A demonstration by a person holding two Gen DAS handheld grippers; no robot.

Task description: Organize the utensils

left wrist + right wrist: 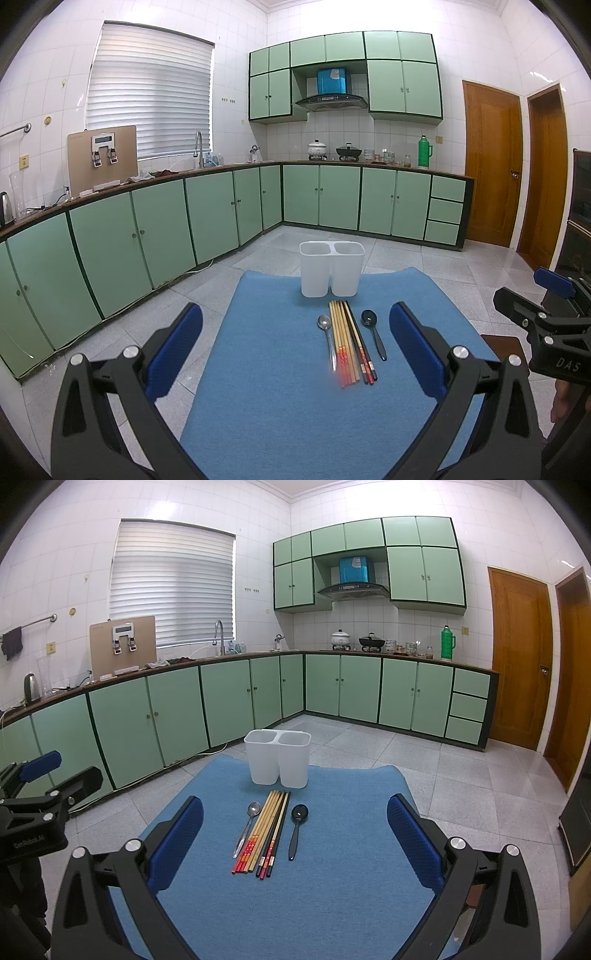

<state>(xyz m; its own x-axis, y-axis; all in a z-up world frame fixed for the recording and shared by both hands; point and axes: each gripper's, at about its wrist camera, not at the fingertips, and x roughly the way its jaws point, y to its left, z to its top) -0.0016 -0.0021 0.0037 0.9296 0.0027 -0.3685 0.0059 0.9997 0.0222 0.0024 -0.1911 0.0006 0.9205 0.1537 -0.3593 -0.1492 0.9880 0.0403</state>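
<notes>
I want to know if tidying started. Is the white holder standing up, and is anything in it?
The white holder stands upright. Nothing pokes out of its two compartments; their bottoms are hidden, so fully empty: cannot tell.

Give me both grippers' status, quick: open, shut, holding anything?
Left gripper: open, holding nothing, above the mat.
Right gripper: open, holding nothing.

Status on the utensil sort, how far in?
Done: nothing; the white two-compartment plastic holder looks empty. In hand: nothing; left gripper and right gripper are open. Left: metal spoon, wooden chopsticks, dark chopsticks, black spoon on the blue mat.
</notes>
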